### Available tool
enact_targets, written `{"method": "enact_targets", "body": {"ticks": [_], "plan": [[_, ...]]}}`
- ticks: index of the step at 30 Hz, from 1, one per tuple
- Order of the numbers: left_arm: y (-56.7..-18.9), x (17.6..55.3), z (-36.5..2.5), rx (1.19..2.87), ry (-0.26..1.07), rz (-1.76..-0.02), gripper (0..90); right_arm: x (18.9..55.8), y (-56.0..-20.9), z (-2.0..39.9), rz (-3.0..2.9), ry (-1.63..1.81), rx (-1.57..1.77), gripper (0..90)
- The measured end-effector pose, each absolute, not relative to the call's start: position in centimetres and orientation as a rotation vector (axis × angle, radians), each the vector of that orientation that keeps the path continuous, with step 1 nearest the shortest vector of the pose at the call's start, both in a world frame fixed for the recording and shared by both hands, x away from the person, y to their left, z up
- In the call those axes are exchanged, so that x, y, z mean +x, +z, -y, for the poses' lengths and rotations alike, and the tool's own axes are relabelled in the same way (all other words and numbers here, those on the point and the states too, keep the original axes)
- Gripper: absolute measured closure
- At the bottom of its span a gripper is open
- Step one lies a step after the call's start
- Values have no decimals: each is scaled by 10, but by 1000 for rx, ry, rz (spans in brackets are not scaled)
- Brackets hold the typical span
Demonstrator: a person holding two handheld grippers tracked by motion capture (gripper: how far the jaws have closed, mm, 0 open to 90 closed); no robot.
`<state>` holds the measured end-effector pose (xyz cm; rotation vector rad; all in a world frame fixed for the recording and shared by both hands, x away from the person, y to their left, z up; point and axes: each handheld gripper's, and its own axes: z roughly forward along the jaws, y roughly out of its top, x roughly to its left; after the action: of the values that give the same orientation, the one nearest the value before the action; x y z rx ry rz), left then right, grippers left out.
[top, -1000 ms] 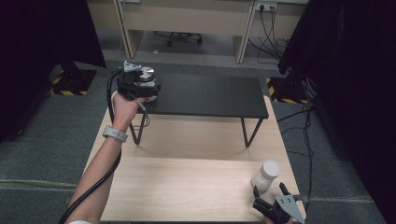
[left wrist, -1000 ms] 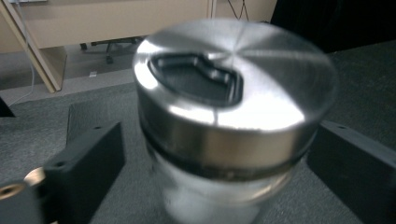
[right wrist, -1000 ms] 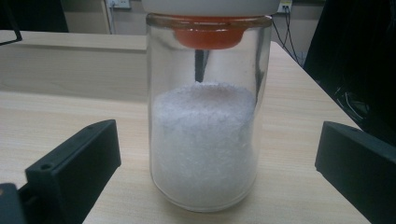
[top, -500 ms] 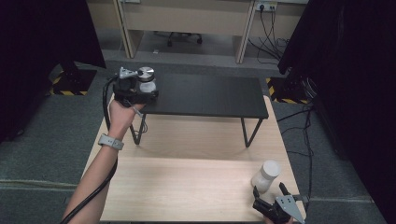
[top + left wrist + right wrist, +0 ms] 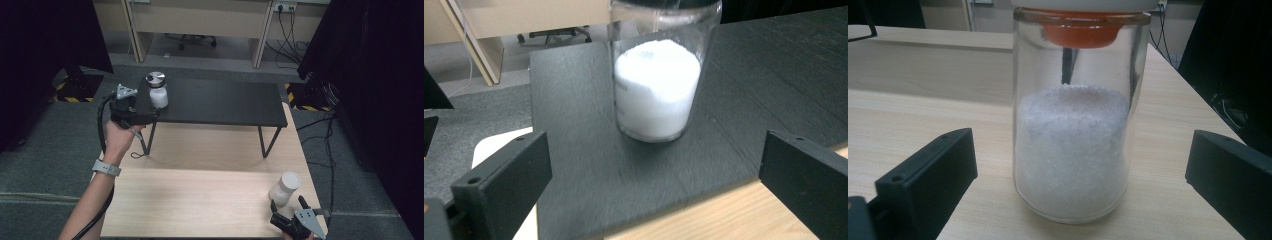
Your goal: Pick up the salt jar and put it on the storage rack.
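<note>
Currently: left gripper spread, clear of steel-lidded jar at black shelf left end; right gripper spread before white-lidded jar near table front-right corner; centre jaws before closing.

The high view is looking forward and down over the wooden table and the black bench. The left gripper view is sitting close to a glass jar on the bench's near-left end; that jar is also showing from above. The right gripper view is facing a second jar nearby on the wood
</note>
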<state>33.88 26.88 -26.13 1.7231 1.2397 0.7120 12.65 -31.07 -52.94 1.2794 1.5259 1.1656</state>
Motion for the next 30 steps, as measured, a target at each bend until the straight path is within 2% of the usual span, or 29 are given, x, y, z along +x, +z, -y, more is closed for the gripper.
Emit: {"method": "enact_targets", "body": {"ticks": [16,30], "plan": [[-300,285,-288,1674,708,-1316,0,127,-528,313,-1552,1167,1269,3],[-358,256,-308,1673,674,-1412,0,127,-528,314,-1561,1168,1257,3]]}}
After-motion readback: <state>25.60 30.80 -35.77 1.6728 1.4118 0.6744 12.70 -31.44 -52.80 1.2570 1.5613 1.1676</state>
